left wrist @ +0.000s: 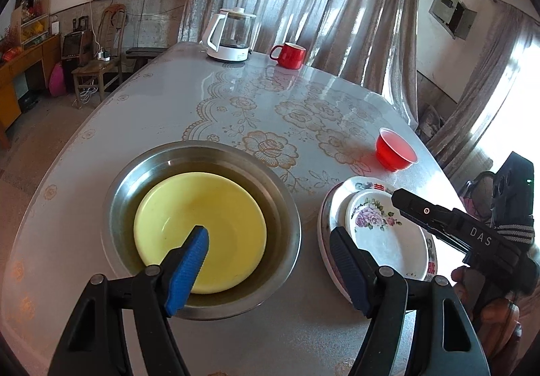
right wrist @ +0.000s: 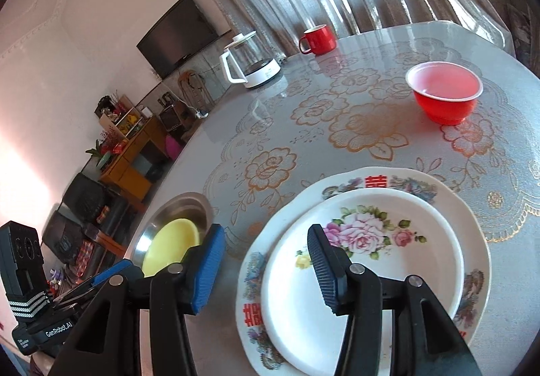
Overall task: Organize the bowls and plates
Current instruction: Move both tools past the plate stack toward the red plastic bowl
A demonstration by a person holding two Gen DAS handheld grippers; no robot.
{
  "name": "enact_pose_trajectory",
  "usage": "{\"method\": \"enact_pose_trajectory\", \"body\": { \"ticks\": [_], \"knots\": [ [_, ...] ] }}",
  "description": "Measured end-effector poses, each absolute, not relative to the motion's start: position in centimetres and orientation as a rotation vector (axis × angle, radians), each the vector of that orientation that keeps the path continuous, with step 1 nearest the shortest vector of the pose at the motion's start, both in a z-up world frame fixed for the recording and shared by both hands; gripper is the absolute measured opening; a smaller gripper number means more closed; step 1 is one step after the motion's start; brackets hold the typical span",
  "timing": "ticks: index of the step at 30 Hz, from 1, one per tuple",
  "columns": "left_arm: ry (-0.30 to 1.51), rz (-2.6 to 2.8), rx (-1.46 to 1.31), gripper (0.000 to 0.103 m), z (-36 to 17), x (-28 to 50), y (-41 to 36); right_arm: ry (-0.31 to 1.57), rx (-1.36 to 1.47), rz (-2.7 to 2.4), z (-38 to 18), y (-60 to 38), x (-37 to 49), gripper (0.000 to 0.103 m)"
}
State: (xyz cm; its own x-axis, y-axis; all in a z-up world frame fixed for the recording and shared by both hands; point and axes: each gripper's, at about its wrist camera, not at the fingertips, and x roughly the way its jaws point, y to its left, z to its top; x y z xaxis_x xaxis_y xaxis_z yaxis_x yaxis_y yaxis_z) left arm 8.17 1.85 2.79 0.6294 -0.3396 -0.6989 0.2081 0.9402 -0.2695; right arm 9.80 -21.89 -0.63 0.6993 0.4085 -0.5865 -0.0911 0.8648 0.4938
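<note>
A: Near edge: left gripper (left wrist: 270, 261) jaws apart, empty, over the yellow bowl (left wrist: 200, 232) nested in the steel basin (left wrist: 287, 217). Right gripper (right wrist: 266, 269) part open, nothing between its jaws, above the small plate (right wrist: 364, 281) stacked on the big plate (right wrist: 472, 207).

B: Handling?

A: Plates look stiff, glazed, breakable and slippery; pinch at the rim.

B: Farther out?

A: Red bowl (right wrist: 443, 92) stands alone mid-table, likely light; grip its lip.
</note>
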Motion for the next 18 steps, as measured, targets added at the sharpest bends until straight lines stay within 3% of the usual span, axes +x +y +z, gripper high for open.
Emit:
{"method": "enact_pose_trajectory", "body": {
  "ticks": [2,18],
  "knots": [
    [0.829,-0.325,-0.150,0.078,3.0,8.3,1.1,0.743,0.474,0.259,-0.8,-23.4,9.5,0.057],
    [0.866,-0.420,-0.016,0.081,2.7,10.5,-6.4,0.719,0.589,0.048,-1.9,-33.0,6.7,0.057]
  ]
}}
